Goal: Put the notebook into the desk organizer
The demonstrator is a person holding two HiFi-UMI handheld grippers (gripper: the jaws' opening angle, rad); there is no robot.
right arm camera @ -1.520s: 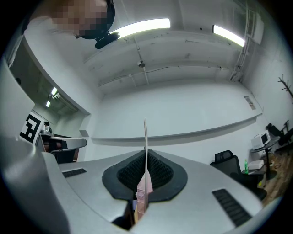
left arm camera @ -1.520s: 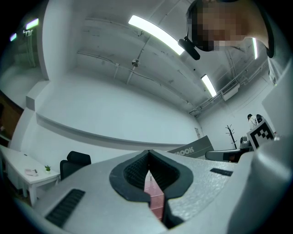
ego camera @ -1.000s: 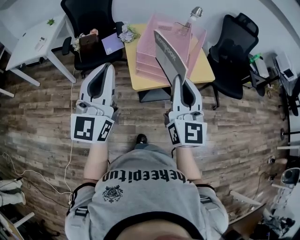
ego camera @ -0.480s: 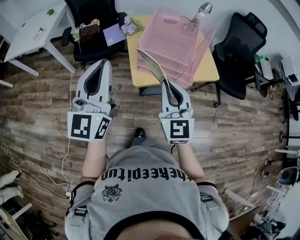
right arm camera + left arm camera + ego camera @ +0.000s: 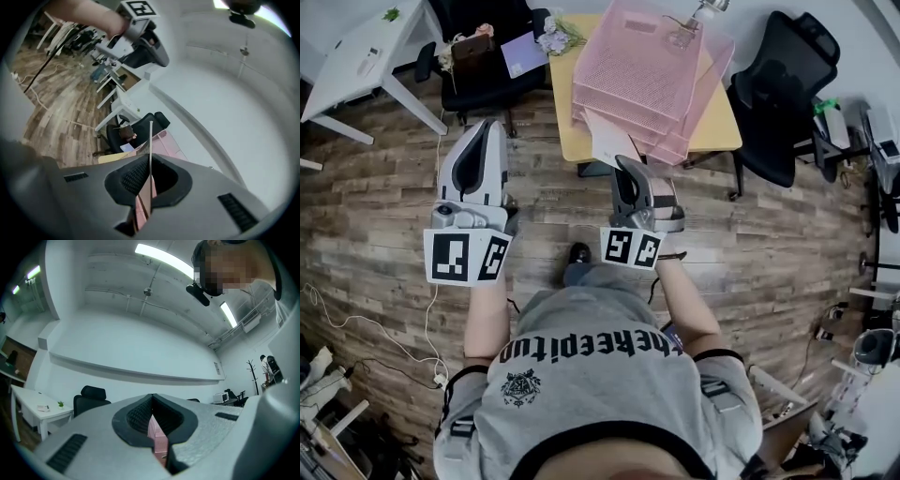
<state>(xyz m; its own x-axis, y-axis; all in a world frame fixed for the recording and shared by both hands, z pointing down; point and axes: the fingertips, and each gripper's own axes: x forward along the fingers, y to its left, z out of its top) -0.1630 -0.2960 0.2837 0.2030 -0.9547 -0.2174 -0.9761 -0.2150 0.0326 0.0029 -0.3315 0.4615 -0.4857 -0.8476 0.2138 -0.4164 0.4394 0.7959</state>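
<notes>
Right gripper (image 5: 625, 171): jaws closed hard on the near edge of the notebook (image 5: 608, 141), seen edge-on in the right gripper view as a thin sliver pinched between the pads. Slopes up and away from that grip, far edge at the front of the pink desk organizer (image 5: 642, 70), over the front edge of the desk (image 5: 565, 141) not far from its front-left corner. Not yet inside a tray, by the look of it; no telling which tier lies ahead. Left gripper (image 5: 481, 131): jaws together on nothing, held over the floor (image 5: 534, 216) to the left of the desk's front-left corner, apart from desk and notebook alike.

Probably handles as light and thin, with a bendy cover: likely to sag or bow when carried by one edge, and to buckle if shoved against the mesh. Best taken at the middle of the near edge or along the spine, where stiffest, and fed in flat. Smooth-looking cover, so liable to slip in a loose pinch.
</notes>
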